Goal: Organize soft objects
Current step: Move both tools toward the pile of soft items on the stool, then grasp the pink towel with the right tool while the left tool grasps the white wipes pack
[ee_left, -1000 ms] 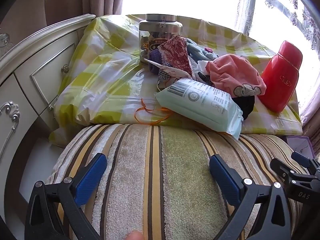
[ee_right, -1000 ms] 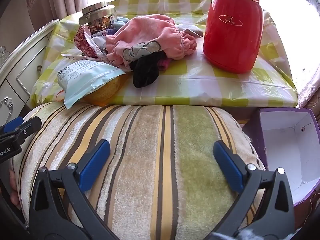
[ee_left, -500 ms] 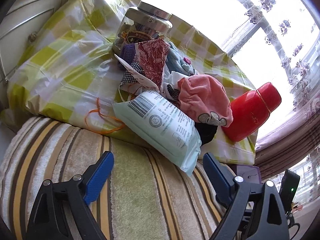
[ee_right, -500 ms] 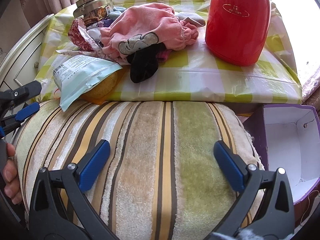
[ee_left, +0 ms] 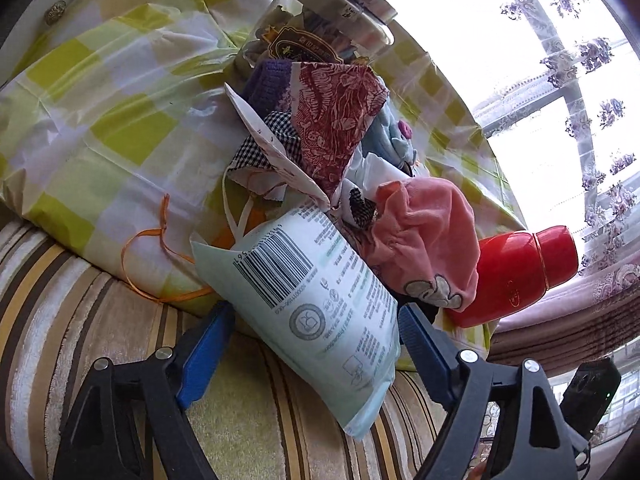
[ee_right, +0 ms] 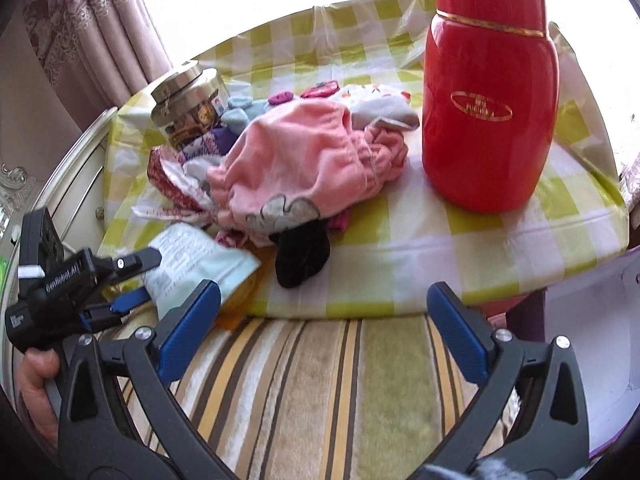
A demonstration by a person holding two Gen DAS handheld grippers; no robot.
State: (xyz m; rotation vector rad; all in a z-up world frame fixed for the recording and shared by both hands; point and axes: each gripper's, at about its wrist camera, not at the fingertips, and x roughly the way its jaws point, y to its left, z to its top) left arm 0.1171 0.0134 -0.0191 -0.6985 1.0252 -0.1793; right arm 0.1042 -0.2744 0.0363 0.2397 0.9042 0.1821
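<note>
I've got the left gripper (ee_left: 316, 340) straddling the pale wipes pack (ee_left: 320, 308) — jaws have just been closing, pads not yet pressing; its long axis runs away toward the pile. Right gripper (ee_right: 324, 320) gapes empty over the striped cushion (ee_right: 320, 392) (only its view shows the pink garment (ee_right: 296, 168) whole) — left is nearer
</note>
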